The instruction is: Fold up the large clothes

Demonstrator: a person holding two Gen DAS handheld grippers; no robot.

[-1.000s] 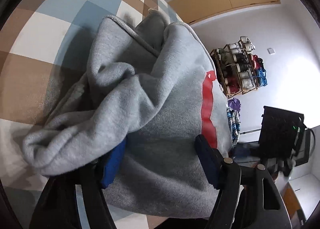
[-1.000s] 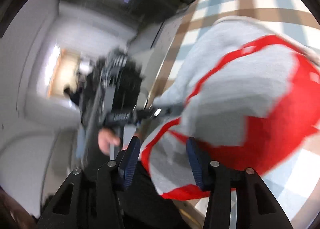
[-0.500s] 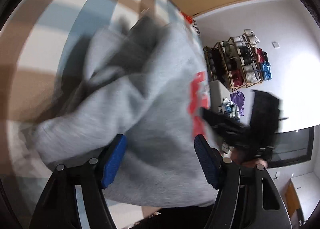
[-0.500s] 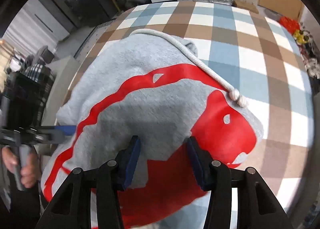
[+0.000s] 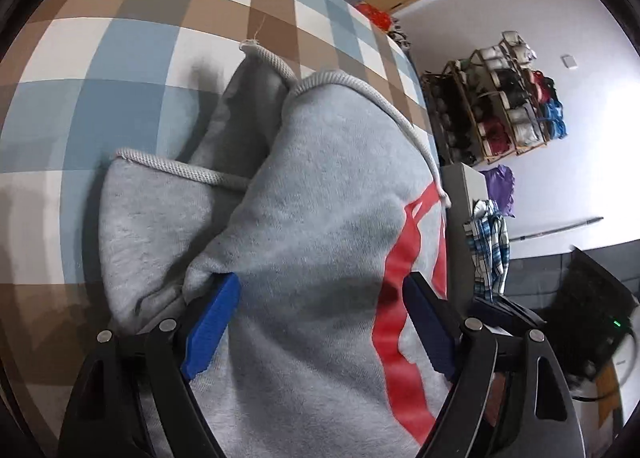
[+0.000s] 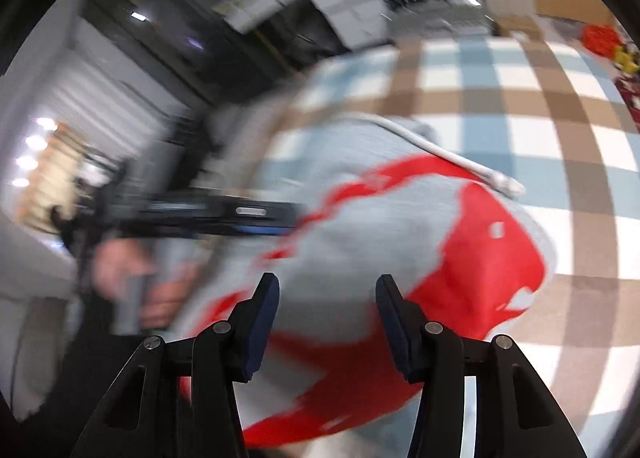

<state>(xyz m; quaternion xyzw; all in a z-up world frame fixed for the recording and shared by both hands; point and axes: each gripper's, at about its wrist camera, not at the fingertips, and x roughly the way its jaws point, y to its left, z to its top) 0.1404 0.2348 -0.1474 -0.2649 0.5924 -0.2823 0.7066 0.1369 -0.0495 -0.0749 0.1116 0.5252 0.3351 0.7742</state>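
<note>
Left gripper has its jaws spread wide, having just been opening; the grey hoodie bulges between and ahead of them, the blue left pad tucked under a fold — gripping nothing. Right gripper, in a blurred view, has likewise just been opening and seems apart and free; the hoodie's red print lies beyond its tips on the checked cloth, the drawstring further ahead.

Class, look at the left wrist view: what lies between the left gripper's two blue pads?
In the left wrist view, grey hoodie fabric bulges between the left gripper pads; its jaws have just been opening.
</note>
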